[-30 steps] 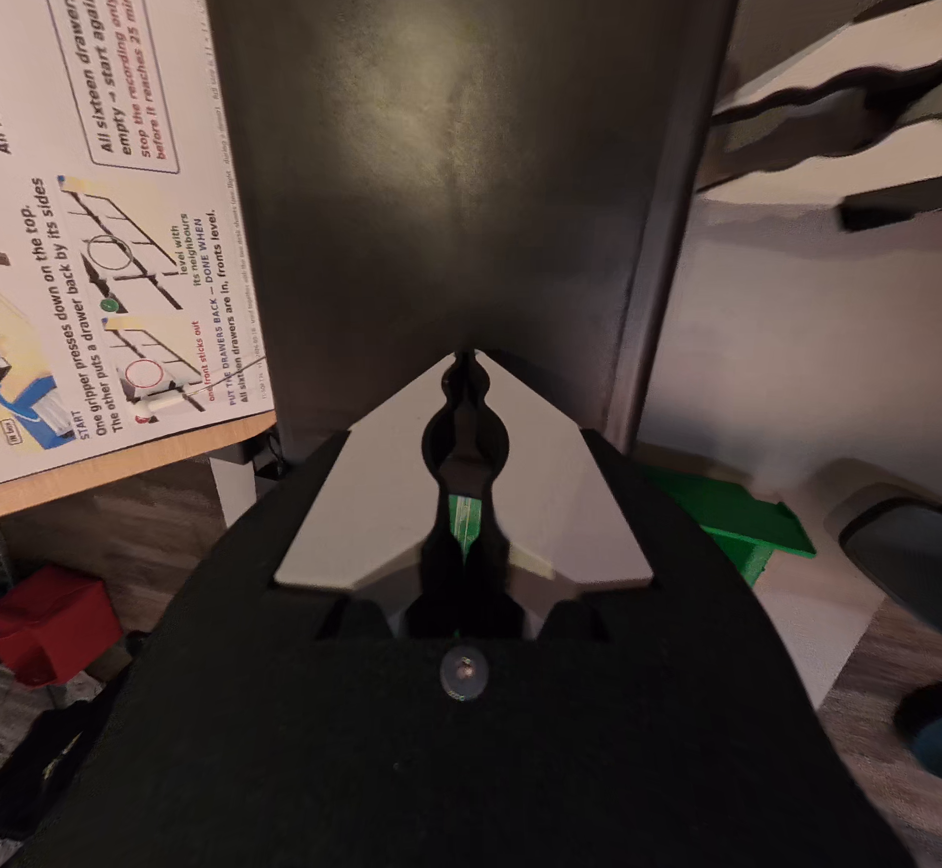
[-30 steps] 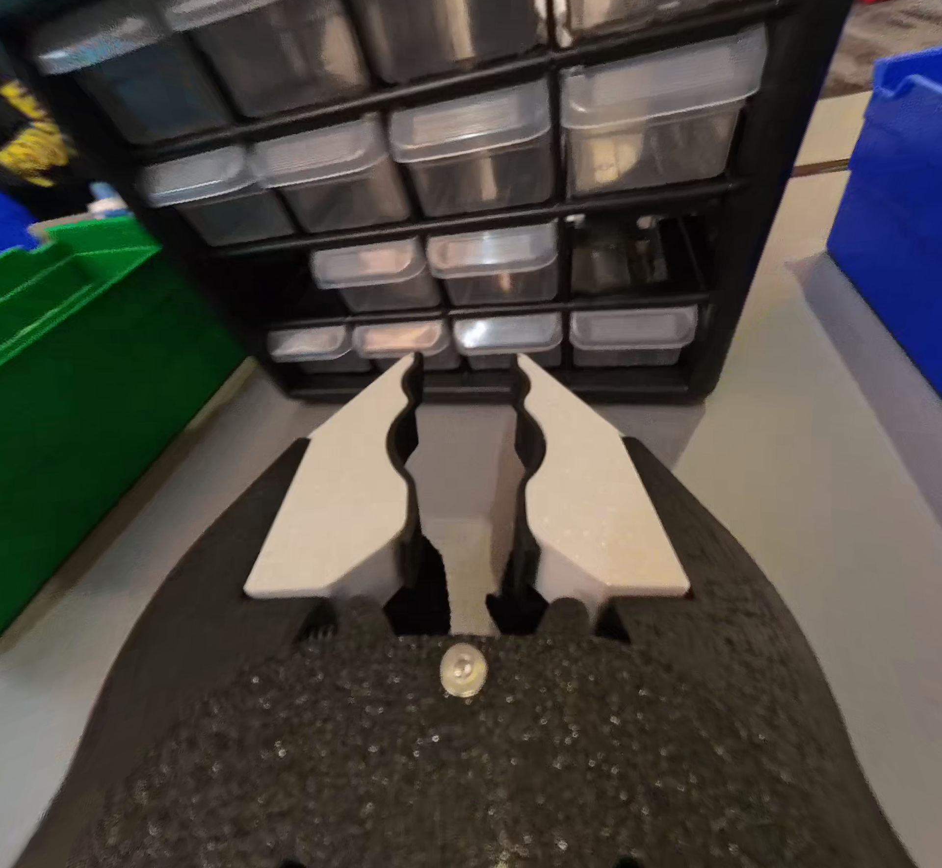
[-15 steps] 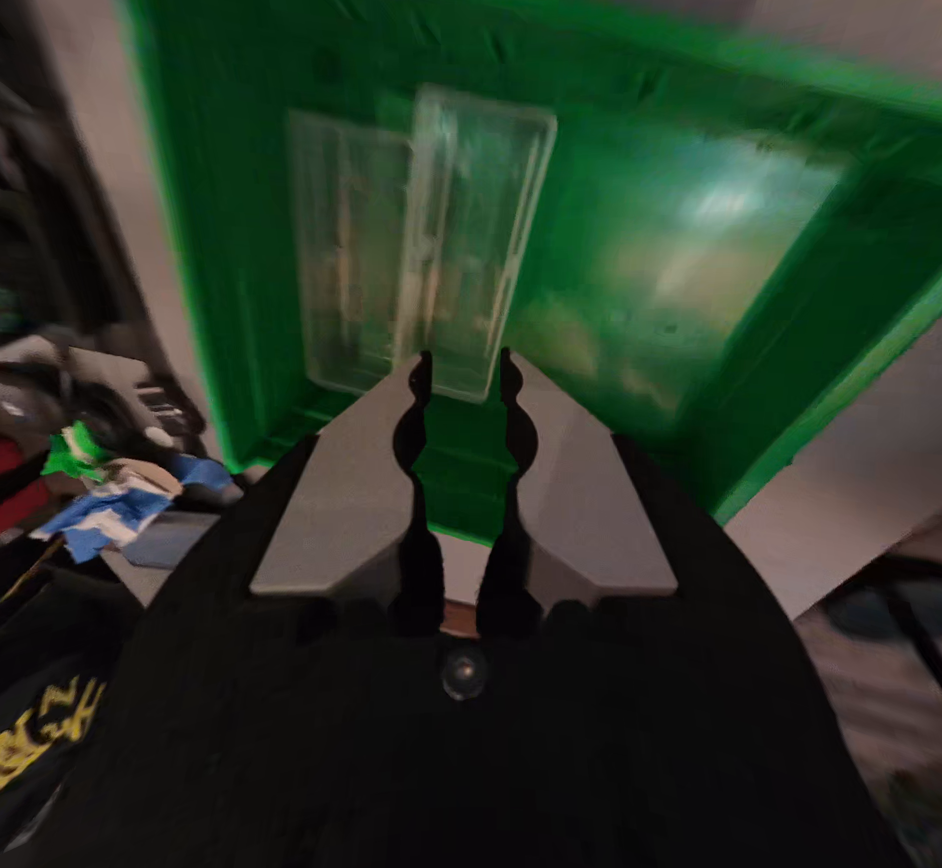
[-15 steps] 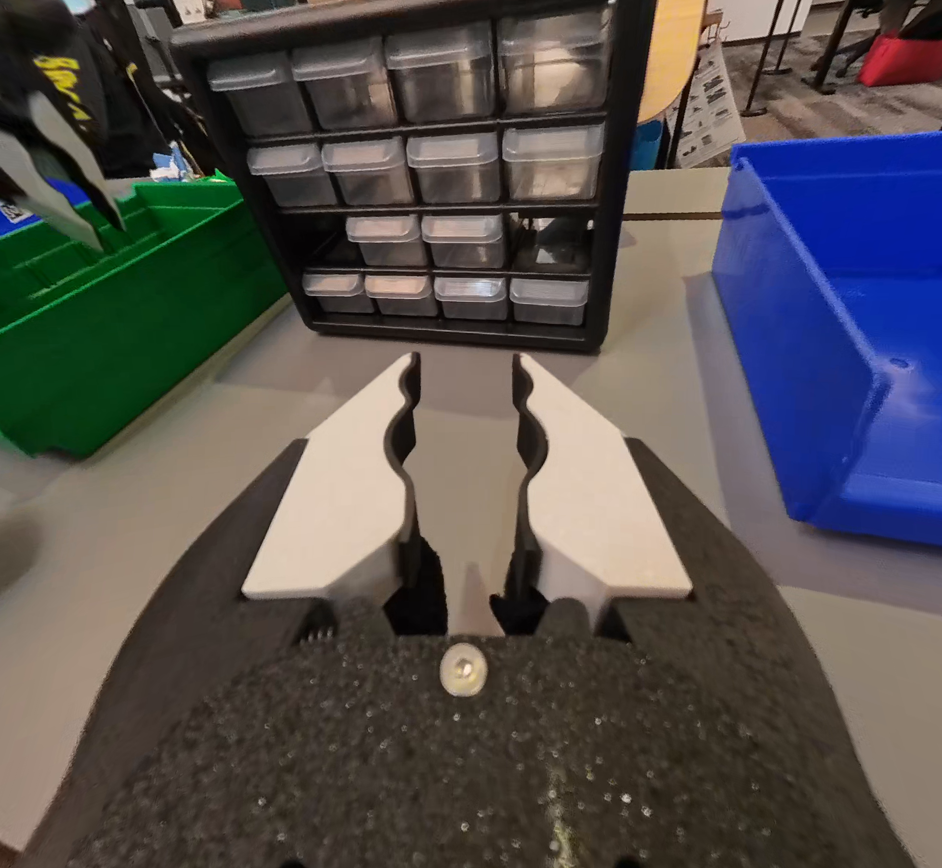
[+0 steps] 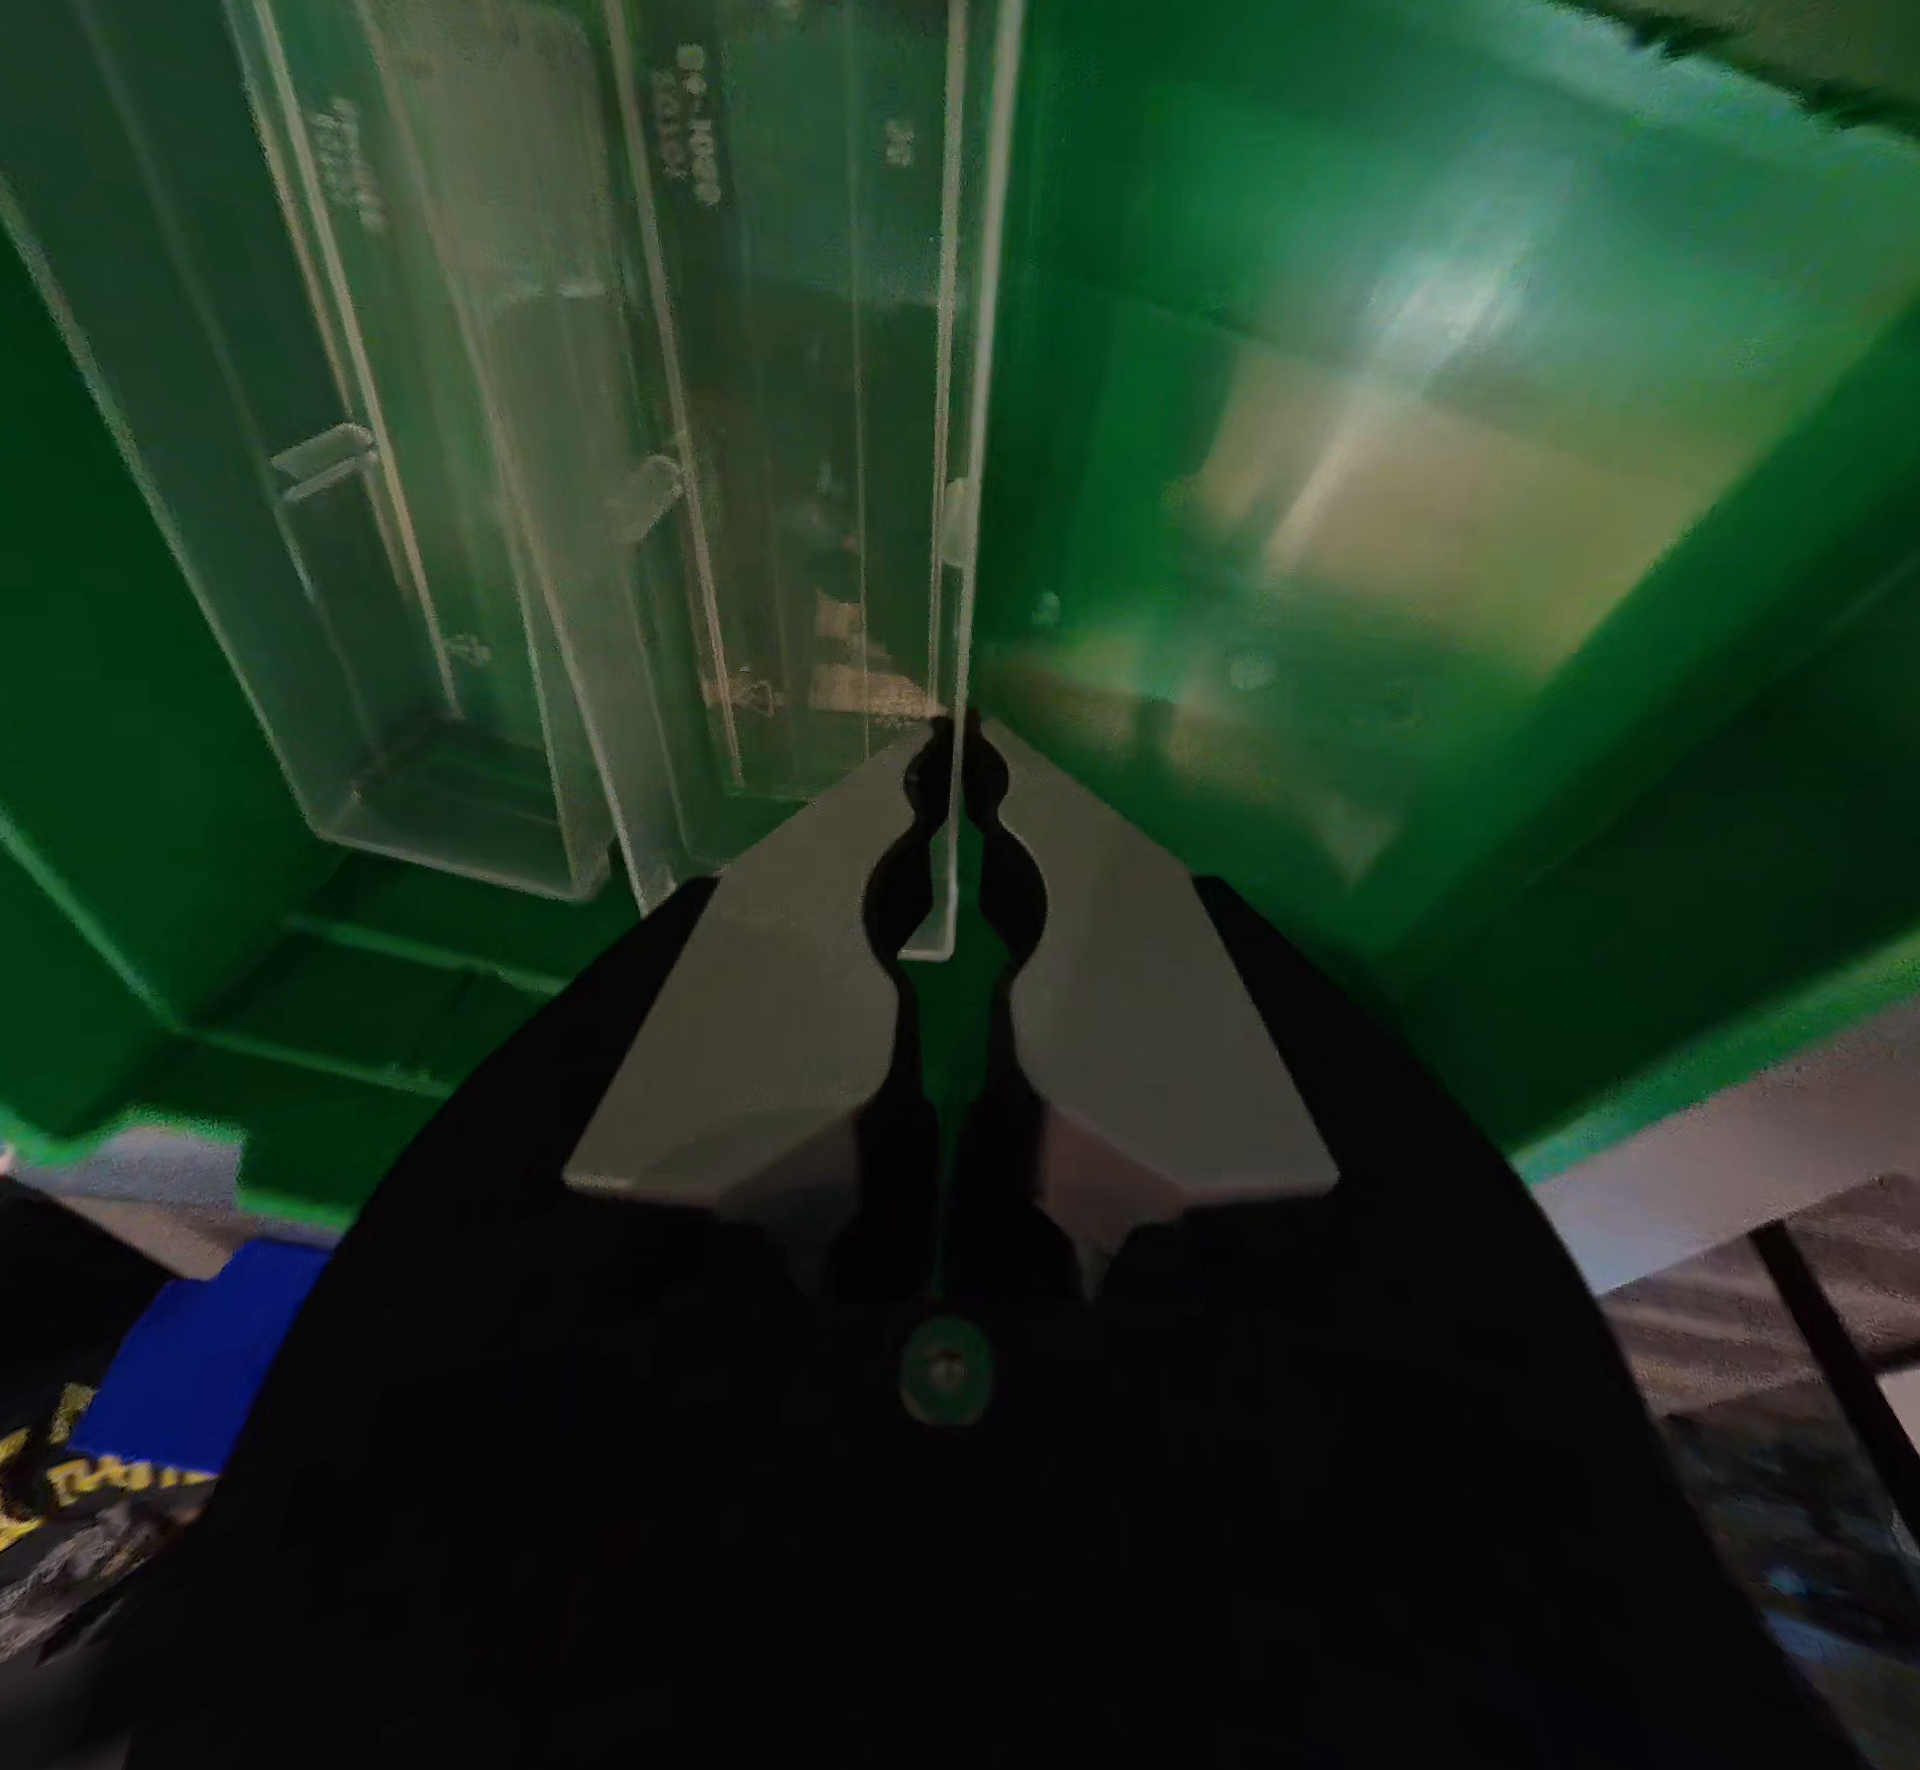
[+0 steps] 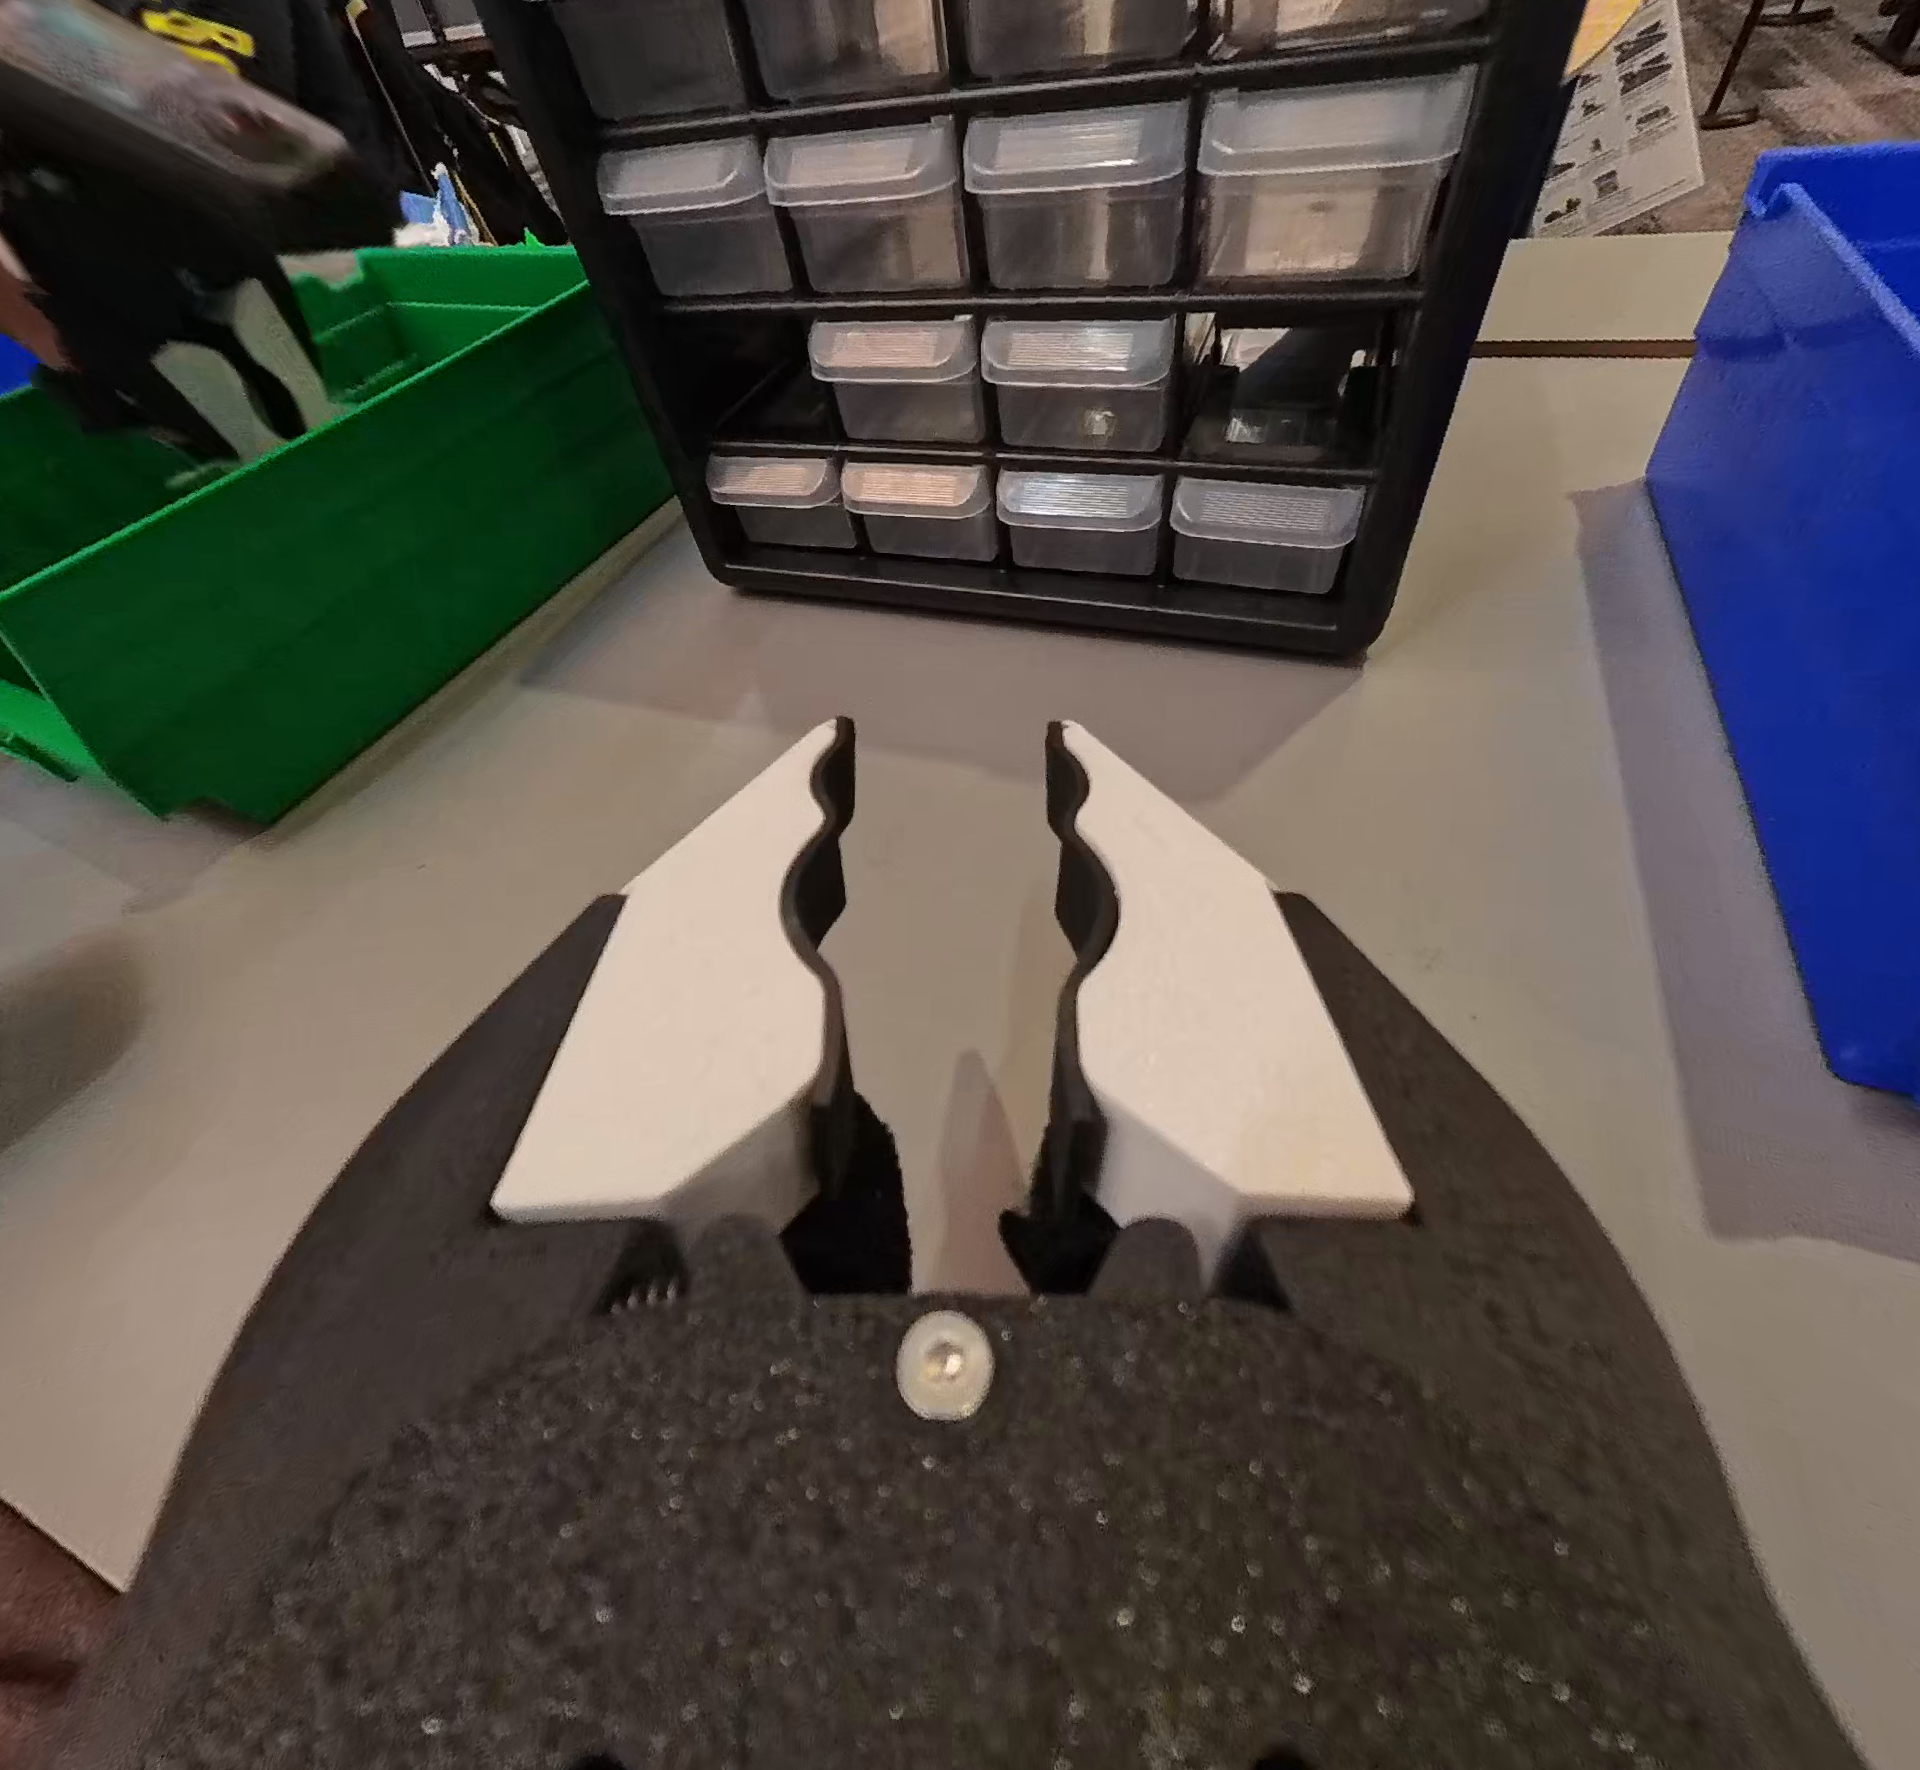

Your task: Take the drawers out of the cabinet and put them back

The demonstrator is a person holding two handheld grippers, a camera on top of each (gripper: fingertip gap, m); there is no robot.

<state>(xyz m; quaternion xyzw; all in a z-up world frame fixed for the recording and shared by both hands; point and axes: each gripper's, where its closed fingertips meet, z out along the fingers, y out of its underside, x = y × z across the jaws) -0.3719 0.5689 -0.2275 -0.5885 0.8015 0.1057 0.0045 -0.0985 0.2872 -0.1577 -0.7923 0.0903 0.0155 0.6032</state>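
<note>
Left gripper (image 5: 954, 733) clenched on side wall of clear drawer (image 5: 790, 318) inside green bin (image 5: 1455, 370); second clear drawer (image 5: 343, 432) just beside it. Right gripper (image 6: 951, 733) released, holding nothing, above grey table (image 6: 1455, 785). Beyond: black cabinet (image 6: 1039, 266), two third-row slots vacant. Blue bin (image 6: 1808, 577) on right.

Left wrist view dim, blurred, glare on green bin (image 5: 1455, 473); right wrist view bright, edges warped.
</note>
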